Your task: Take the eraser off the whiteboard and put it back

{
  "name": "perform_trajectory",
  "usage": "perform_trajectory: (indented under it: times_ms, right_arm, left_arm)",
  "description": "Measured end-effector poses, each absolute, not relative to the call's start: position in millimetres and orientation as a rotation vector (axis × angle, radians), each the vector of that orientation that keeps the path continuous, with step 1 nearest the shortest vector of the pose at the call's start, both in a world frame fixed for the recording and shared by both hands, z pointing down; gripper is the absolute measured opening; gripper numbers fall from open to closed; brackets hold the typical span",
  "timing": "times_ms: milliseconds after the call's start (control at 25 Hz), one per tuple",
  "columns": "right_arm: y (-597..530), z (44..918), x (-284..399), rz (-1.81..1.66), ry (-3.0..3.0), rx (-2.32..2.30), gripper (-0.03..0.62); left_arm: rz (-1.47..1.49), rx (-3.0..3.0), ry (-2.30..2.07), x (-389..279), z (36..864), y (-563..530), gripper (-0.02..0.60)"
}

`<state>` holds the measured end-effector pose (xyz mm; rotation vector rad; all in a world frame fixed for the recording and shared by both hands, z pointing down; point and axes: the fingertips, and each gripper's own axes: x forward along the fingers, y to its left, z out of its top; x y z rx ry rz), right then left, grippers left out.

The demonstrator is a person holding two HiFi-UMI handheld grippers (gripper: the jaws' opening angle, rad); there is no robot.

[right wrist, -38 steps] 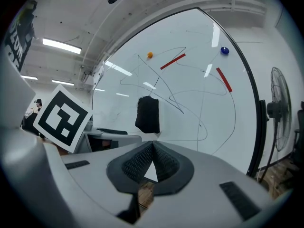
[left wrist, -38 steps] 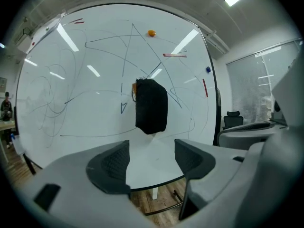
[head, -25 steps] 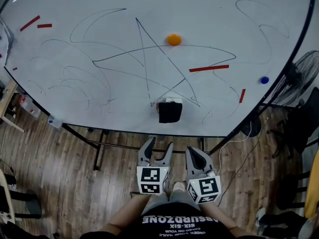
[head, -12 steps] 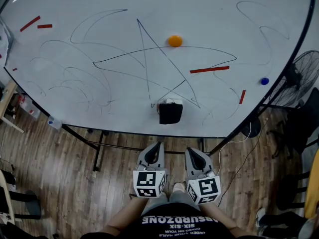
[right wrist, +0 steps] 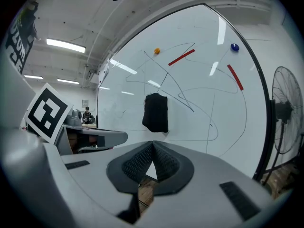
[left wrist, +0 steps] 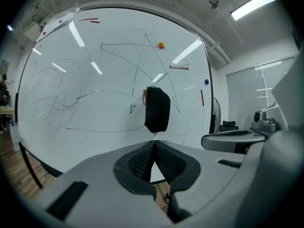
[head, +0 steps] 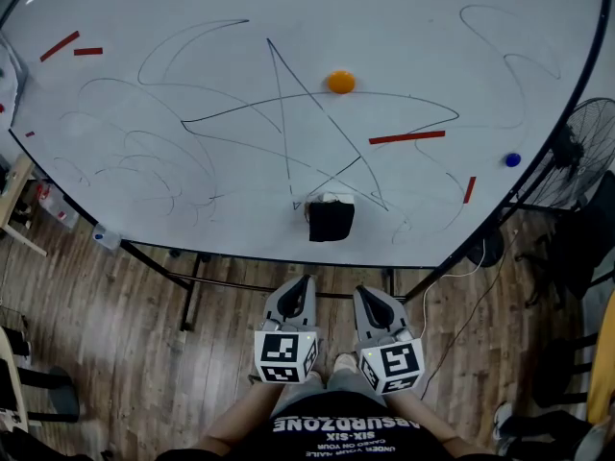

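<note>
The left claw (head: 306,279) is the one thing that has changed. A second ago its two jaws stood spread in a V; now they are pressed together tip to tip, and the left gripper view shows nothing caught between them. The right claw (head: 361,291) is pressed together as well, empty, just as it was before. Both claws hang side by side low in front of the person's body, over the wooden floor (head: 125,344), marker cubes facing up, and neither has shifted place.

The eraser (head: 331,220), a black block, clings to the whiteboard (head: 404,27) where it was a second ago, near the board's lower edge and at the bottom of the drawn star. It is well apart from both claws, and each gripper view shows it above that claw's tips.

On the board, the orange magnet (head: 340,82), the blue magnet (head: 513,159) and the red strip (head: 406,137) sit as before.
</note>
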<state>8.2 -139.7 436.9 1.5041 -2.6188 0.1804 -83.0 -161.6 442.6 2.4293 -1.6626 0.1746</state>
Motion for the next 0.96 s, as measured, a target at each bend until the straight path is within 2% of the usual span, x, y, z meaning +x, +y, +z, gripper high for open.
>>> perform_trajectory:
  times_ms: [960]
  right_arm:
    - [-143, 437, 3, 0.172, -2.607, 1.475, -0.002]
  left_arm:
    - [0.214, 2.551, -1.611, -83, 422, -169, 0.008]
